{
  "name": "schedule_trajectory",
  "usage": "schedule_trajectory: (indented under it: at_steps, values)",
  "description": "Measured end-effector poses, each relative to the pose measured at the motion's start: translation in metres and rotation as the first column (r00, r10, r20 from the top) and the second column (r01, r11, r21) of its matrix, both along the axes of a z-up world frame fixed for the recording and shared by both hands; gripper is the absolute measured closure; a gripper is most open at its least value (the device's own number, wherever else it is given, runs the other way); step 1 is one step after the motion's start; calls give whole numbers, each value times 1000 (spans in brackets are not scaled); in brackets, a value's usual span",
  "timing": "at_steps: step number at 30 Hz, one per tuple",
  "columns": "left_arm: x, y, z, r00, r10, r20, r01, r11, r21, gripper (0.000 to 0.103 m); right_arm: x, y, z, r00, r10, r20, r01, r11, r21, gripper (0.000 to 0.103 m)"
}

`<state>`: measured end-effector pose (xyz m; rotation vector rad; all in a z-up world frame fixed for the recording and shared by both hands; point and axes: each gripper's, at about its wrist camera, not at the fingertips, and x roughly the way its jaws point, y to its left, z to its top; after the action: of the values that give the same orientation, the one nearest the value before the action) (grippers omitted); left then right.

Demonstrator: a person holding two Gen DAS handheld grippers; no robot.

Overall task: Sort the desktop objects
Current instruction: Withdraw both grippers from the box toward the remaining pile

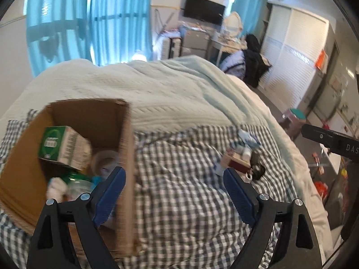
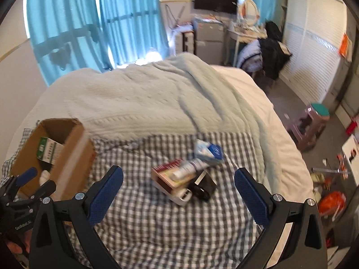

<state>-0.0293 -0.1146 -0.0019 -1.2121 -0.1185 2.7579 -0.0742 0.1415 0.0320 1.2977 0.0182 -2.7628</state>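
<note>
The bed (image 2: 143, 103) serves as the work surface here, and a checked cloth (image 2: 161, 219) spread over its near part keeps the loose things together. At the cloth's left edge a cardboard box (image 2: 67, 157) stands open-topped, so things can be dropped in from above. It already holds a green carton (image 1: 65, 144) leaning against the wall, a clear round item and some soft things too blurred to name.

The unsorted pile (image 2: 190, 174) lies well to the right of the box: a red-and-white book (image 2: 167, 179) at the bottom, a white tube (image 2: 188, 168) across it, a blue-and-white pack (image 2: 208, 152) behind, and a black object (image 2: 203, 189) at its near edge.

The left gripper (image 1: 174, 192) is wide open and empty, one finger over the box's near corner, which suggests a drop-off point. The right gripper (image 2: 179, 192) is spread wide and holds nothing, aimed so the pile sits between its fingers, probably for the next pick.
</note>
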Motion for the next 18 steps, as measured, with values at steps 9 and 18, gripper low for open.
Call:
schedule_trajectory:
  at_steps: [9,18]
  values:
    - [-21,63,-50,988,-134,73,132,991,34,12,-1,40,-45,997,-21,77,22,1000,-13,3]
    - [-55,98,-91,974,-183,130,176,982,66,8,-16,65,-96,992,34,123,-30,999,-37,3]
